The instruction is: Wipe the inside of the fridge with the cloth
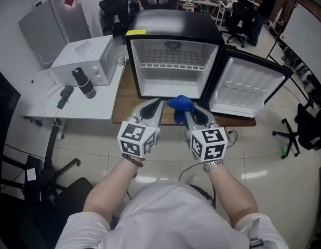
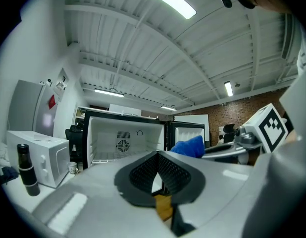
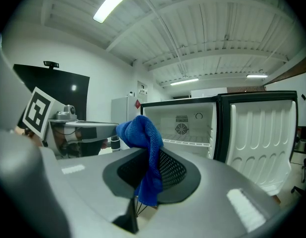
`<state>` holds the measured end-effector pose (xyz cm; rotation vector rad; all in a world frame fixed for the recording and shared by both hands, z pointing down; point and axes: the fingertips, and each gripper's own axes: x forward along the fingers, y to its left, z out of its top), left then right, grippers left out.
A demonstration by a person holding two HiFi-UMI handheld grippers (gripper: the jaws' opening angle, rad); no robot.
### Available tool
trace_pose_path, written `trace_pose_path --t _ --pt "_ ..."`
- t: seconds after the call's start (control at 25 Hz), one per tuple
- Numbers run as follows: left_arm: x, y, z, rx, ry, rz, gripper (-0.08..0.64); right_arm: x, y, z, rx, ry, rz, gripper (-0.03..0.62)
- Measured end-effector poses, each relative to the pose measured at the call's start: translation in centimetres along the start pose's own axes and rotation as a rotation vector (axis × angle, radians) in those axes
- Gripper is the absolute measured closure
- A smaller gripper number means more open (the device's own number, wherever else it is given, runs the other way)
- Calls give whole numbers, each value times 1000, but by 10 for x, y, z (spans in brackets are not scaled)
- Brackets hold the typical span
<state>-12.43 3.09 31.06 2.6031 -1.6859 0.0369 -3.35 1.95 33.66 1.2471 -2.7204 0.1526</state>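
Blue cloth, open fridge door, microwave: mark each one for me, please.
Blue cloth (image 3: 143, 135): right gripper view, on its bunched upper part.
Open fridge door (image 1: 249, 88): head view, on the white inner liner.
Microwave (image 1: 90, 55): head view, on its top panel.

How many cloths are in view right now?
1. The blue cloth is clamped in the right gripper's jaws, held in front of the open mini fridge. No other shows inside it or on the white table, though part of the wooden table is hidden.
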Motion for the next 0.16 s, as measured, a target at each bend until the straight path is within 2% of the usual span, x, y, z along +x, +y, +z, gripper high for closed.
trace_pose_path --t 0.16 --pt "-5 1 0 12 -2 0 558 -1 3 -1 -1 -2 -7 540"
